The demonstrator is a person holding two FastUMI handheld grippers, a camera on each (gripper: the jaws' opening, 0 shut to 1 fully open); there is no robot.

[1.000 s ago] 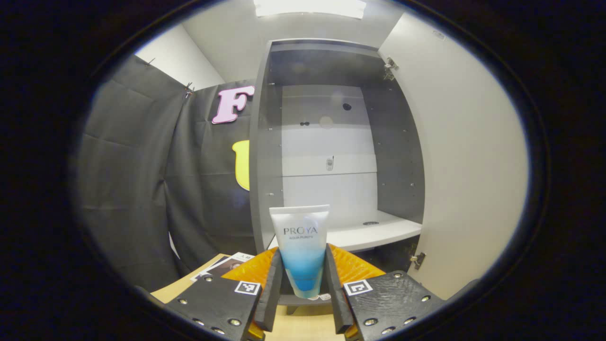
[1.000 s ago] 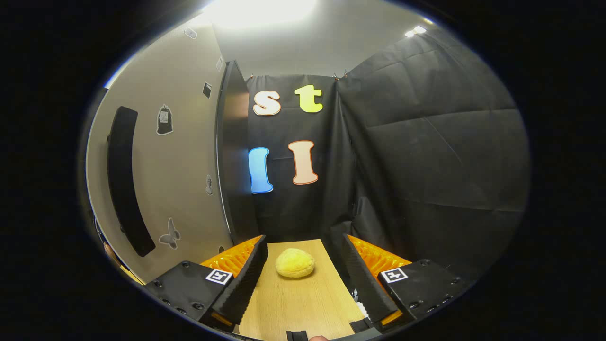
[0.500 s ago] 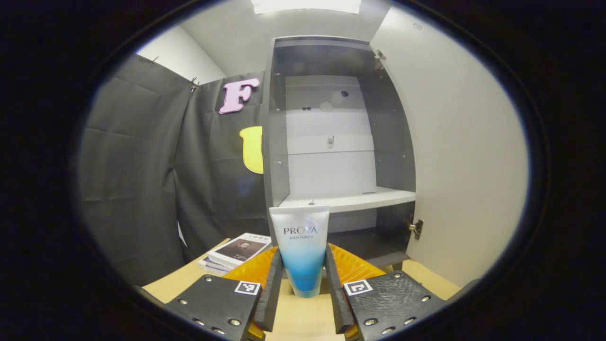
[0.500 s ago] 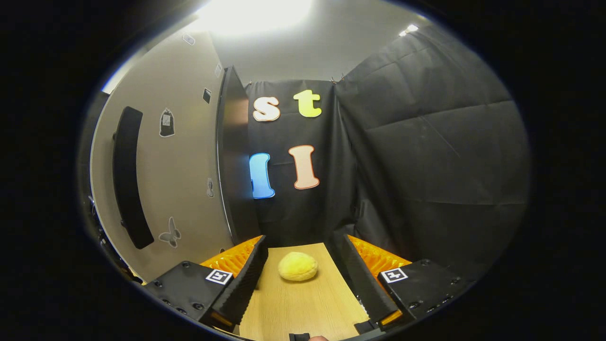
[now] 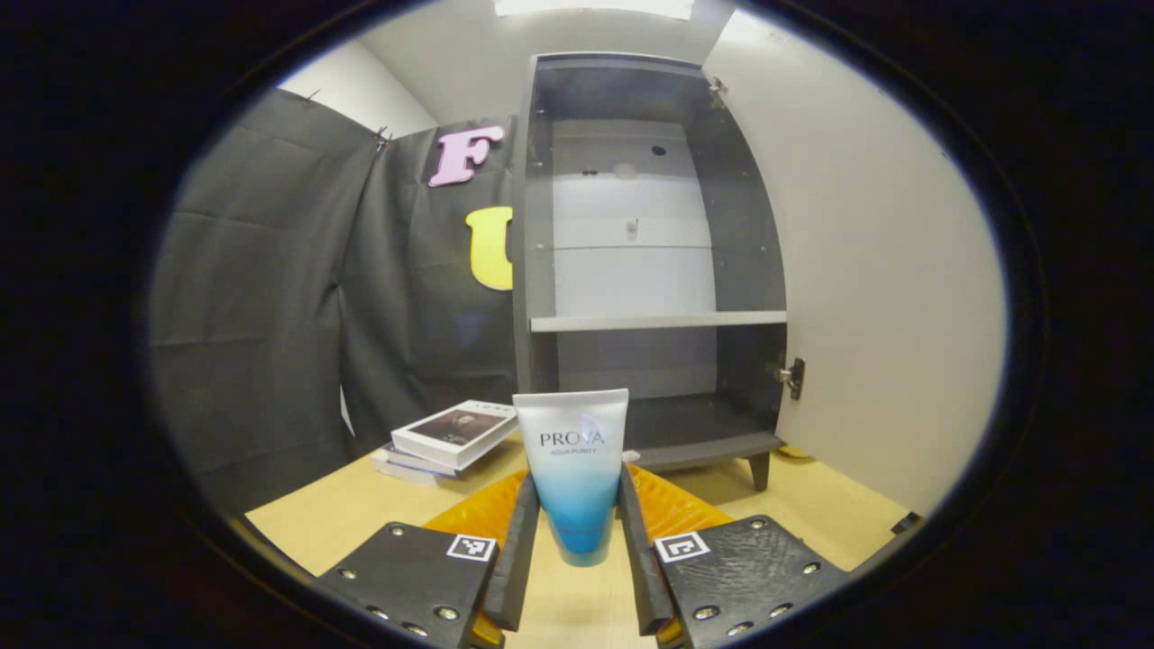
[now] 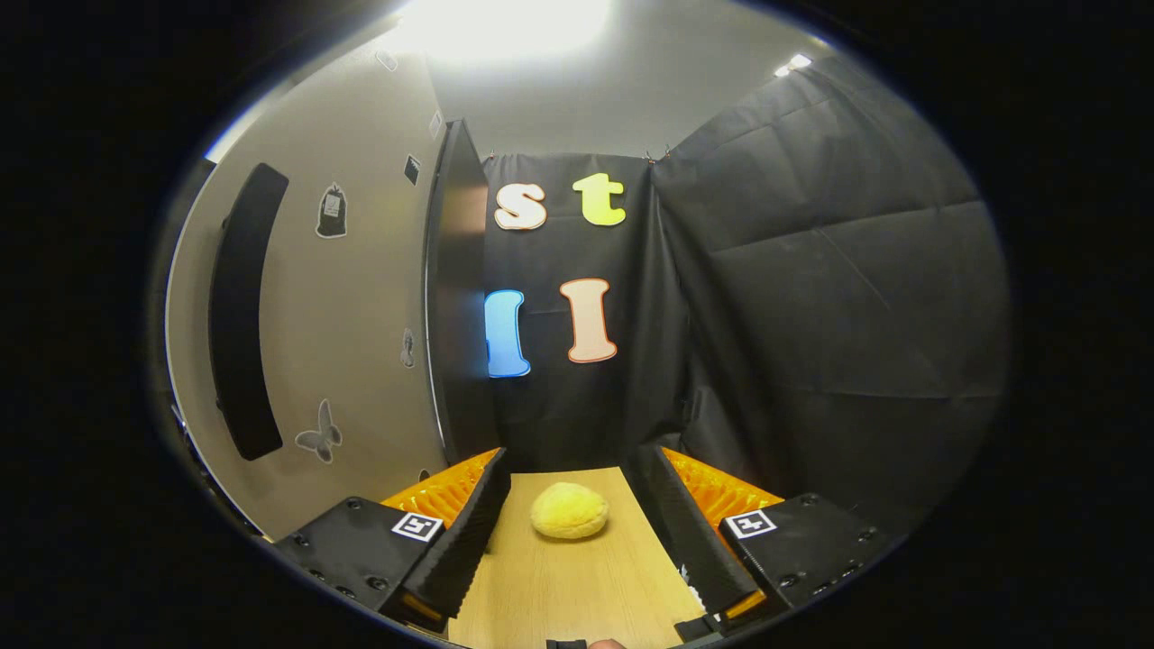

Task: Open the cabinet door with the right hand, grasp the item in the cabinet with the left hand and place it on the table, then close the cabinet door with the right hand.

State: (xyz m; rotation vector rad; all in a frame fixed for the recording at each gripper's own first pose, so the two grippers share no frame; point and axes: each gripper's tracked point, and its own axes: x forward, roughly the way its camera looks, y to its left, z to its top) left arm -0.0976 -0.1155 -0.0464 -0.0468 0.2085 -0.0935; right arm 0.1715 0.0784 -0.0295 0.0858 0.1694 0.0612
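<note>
The bottom tip of the white-and-blue plastic tube (image 5: 574, 473) is hard to make out between the left gripper (image 5: 574, 541), whose jaws pinch its sides. It hangs lower than a moment ago, over the light wooden tabletop (image 5: 361, 505), before the open grey cabinet (image 5: 649, 270) and stacked books (image 5: 446, 437). The right gripper (image 6: 577, 532) has spread jaws near a yellow puffy ball (image 6: 569, 511), beside the pale cabinet door (image 6: 361, 342).

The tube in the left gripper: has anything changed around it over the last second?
The left gripper has carried the tube back and down from the cabinet: the shelf now sits higher and farther off, and the table and books have come into sight. The grip on the tube, the open door, the open right gripper and the yellow ball are unchanged.
</note>
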